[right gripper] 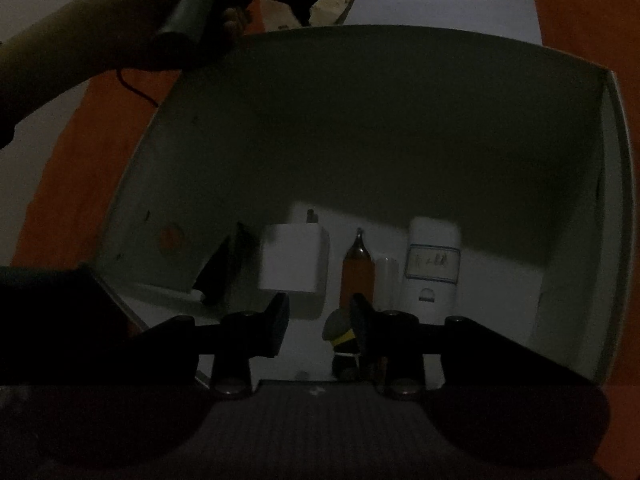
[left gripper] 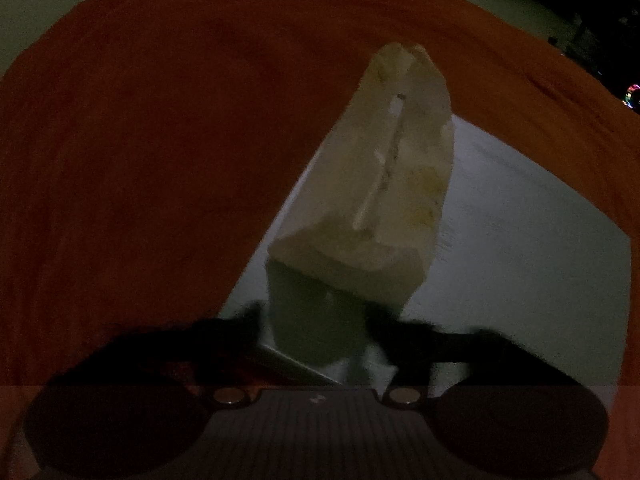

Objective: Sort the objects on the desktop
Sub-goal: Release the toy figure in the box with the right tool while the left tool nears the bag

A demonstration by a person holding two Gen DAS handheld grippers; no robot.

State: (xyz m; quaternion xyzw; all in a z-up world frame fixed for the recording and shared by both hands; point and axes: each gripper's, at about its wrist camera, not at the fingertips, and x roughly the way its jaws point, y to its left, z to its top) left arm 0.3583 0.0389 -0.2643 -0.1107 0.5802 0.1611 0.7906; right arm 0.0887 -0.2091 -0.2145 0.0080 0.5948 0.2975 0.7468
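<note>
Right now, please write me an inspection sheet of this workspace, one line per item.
Surface: orange cloth; white sheet on it.
Job's things: pale packet held up; white box holds white charger, amber vial, white labelled tube, dark figurine.
Clutter: nothing seen.
Grippers: left gripper shut on the packet; right gripper open inside the box.
Cables: thin dark wire on the cloth.
Surroundings: dark; coloured lights.

the room is dim, an orange cloth (left gripper: pixel 140 160) covering the table, pale floor (left gripper: pixel 36 8) beyond its edge, small coloured lights (left gripper: pixel 633 94) glowing far right.
</note>
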